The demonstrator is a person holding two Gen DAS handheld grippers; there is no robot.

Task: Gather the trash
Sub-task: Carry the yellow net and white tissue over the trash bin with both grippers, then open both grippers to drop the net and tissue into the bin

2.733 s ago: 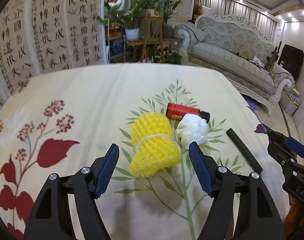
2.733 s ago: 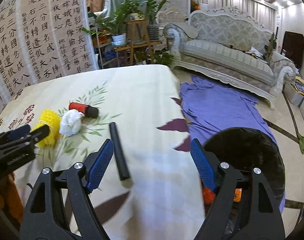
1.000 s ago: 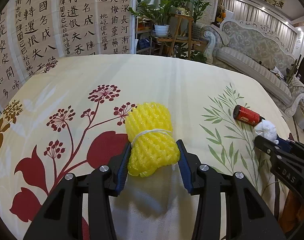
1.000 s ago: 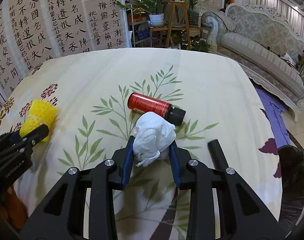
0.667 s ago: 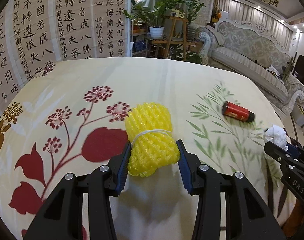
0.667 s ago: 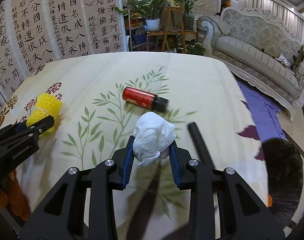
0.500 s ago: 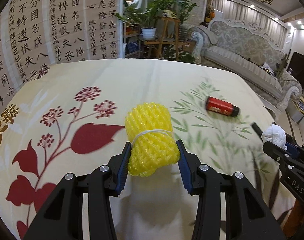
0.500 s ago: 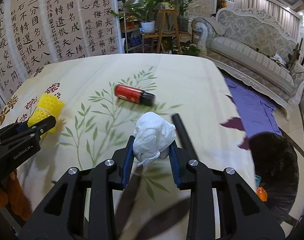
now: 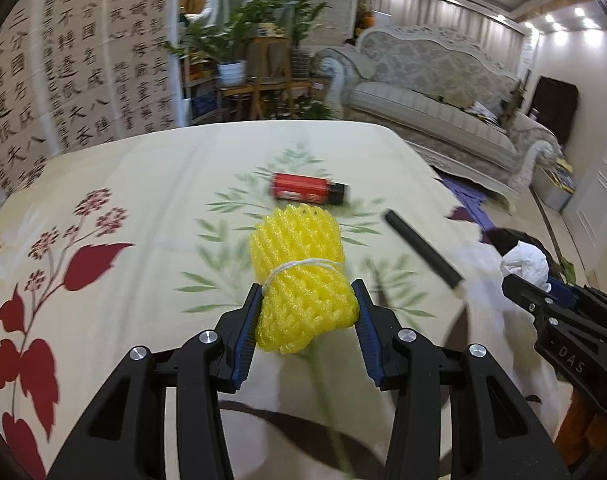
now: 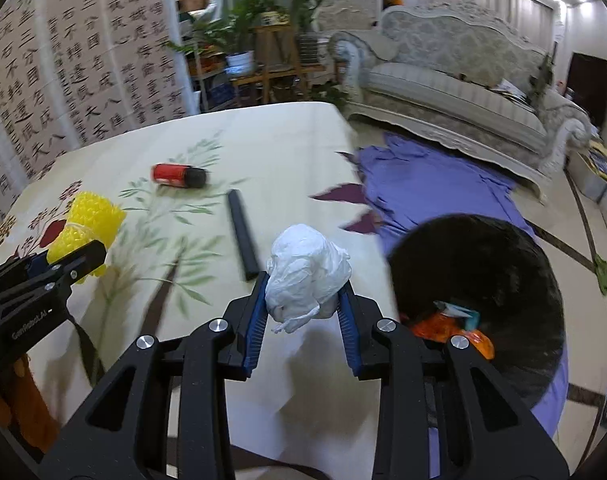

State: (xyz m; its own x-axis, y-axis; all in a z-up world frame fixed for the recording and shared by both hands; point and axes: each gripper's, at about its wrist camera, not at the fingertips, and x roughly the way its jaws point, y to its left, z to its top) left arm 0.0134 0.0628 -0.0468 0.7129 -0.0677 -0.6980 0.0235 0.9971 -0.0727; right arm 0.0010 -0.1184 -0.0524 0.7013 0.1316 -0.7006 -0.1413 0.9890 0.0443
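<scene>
Beyond both sets of fingers, a table (image 9: 151, 184) under a cream floral cloth is filling most of each view. Right of the right gripper's (image 10: 303, 312) fingers, down on the floor, a black bin (image 10: 495, 264) is sitting on a purple sheet (image 10: 431, 188), with orange and teal scraps (image 10: 451, 324) lying inside it.

Between the left gripper's (image 9: 307, 312) blue pads, a yellow foam net (image 9: 301, 280) tied with white string is being squeezed, its upper half sticking out past the fingertips. Between the right gripper's pads, a white wad (image 10: 307, 276) is being pinched in the same way.

Ahead of the left fingers, a red can (image 9: 307, 188) with a black cap is lying on its side on the cloth. Just right of it, a black tube (image 9: 423, 248) is lying at a slant, apart from the can.
</scene>
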